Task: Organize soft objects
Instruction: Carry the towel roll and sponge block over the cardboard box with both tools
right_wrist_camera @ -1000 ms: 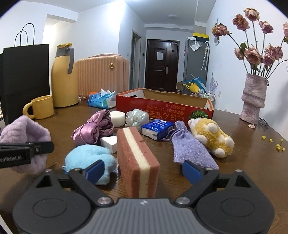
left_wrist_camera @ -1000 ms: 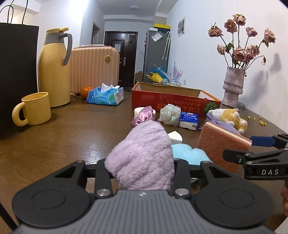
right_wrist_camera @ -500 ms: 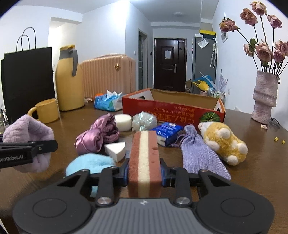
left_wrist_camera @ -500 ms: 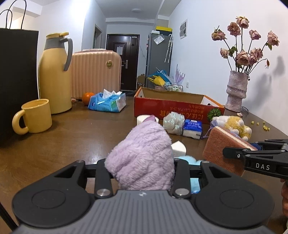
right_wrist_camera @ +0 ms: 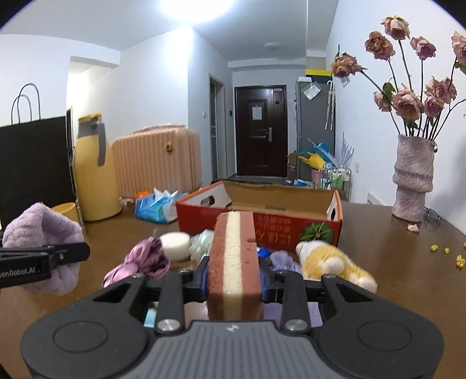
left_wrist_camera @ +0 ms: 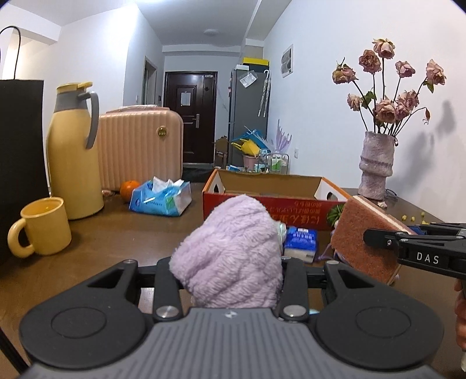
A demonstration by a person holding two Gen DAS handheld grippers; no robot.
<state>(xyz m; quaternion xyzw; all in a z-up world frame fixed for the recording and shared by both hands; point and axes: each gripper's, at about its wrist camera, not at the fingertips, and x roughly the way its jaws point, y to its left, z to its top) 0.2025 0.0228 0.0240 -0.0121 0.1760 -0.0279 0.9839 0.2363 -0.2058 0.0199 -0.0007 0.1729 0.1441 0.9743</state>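
both loads are up off the counter (right_wrist_camera: 378, 233): the left gripper (left_wrist_camera: 230, 268) has its jaws clamped on a fluffy lilac cloth (left_wrist_camera: 233, 256), the right gripper (right_wrist_camera: 233, 277) squeezes a brown-and-cream sponge (right_wrist_camera: 233, 262). next, i'd guess, both go forward over the near wall of the open red cardboard box (right_wrist_camera: 262, 224) and get released inside. the dark wooden counter is crowded, with a hallway door beyond.

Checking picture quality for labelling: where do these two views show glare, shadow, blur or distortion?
Right wrist view: ceiling light blown out to white glare; plush toy slightly motion-blurred; walls and door bow from fisheye. Left wrist view: dried flowers cast a soft shadow on the wall; lilac fluffy cloth sharp; corners vignetted dark.
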